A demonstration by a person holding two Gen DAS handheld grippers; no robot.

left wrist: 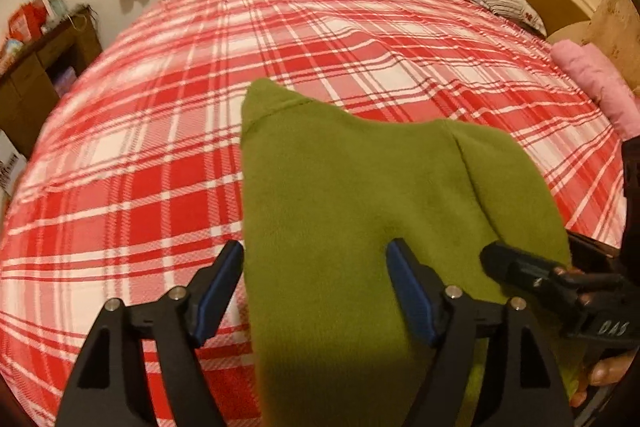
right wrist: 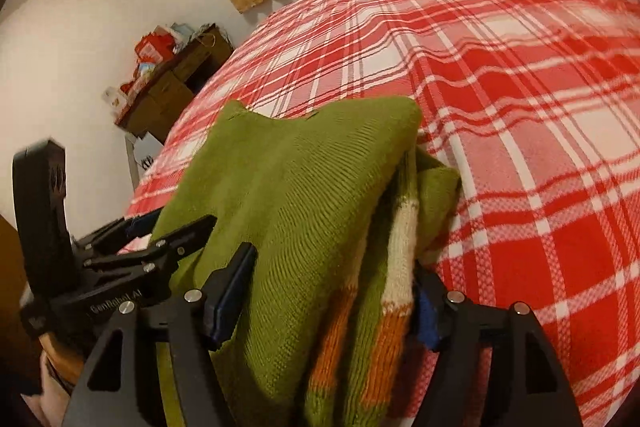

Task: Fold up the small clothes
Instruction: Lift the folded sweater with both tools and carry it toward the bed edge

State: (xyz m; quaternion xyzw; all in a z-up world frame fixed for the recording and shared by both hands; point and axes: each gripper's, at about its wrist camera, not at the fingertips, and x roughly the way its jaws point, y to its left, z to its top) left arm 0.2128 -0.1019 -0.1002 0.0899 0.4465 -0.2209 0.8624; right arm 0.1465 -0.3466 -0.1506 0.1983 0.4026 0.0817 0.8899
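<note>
left wrist view: a bed (left wrist: 168, 131) under a red and white plaid cover fills the frame; on it lies a folded green knit garment (left wrist: 340, 195), plain olive on top, its long axis running from the camera away up the bed, a pointed corner farthest off; the near end is cut off by the frame edge; right wrist view shows orange and cream stripes along its folded right side, the layers beneath hard to make out; the left gripper (left wrist: 316, 287) stands with jaws apart astride the garment's left edge, not pressing; the right gripper (right wrist: 332, 303) likewise has jaws spread, cloth between them, ungripped.
</note>
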